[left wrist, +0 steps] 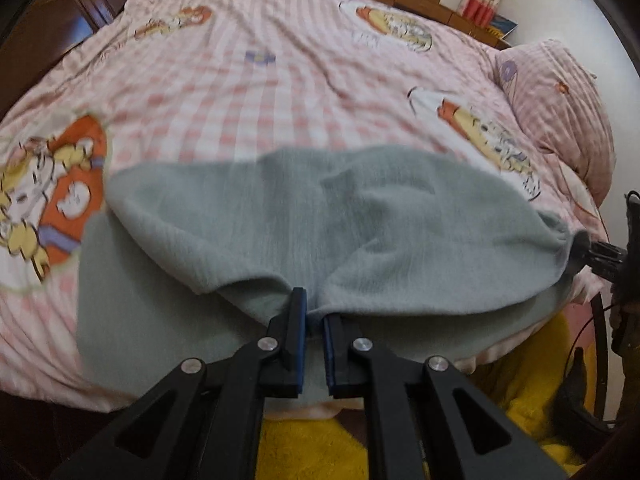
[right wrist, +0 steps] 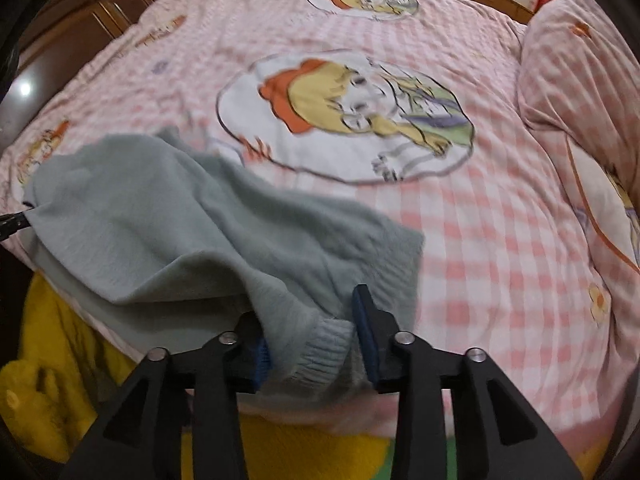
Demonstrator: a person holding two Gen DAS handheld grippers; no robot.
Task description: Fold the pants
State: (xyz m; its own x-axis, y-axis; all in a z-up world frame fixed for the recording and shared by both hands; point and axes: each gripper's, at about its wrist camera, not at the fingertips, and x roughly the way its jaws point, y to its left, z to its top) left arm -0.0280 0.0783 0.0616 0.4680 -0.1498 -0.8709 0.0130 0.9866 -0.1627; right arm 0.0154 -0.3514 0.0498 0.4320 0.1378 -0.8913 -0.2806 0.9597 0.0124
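Observation:
The grey-green fleece pants (left wrist: 304,224) lie near the front edge of the bed, partly lifted and doubled over. My left gripper (left wrist: 315,312) is shut on a pinch of the pants' near edge. My right gripper (right wrist: 312,320) holds the ribbed cuff or waistband (right wrist: 320,348) between its blue pads, with the jaws kept apart by bunched cloth. The right gripper also shows at the far right of the left wrist view (left wrist: 588,248), gripping the other end of the pants. The left gripper's tip shows at the left edge of the right wrist view (right wrist: 14,222).
The bed carries a pink checked cover (left wrist: 280,92) with cartoon prints. A pink pillow (left wrist: 560,104) lies at the right. Wooden cabinets (left wrist: 72,20) stand at the left and behind. A yellow rug (left wrist: 312,448) lies on the floor below the bed edge.

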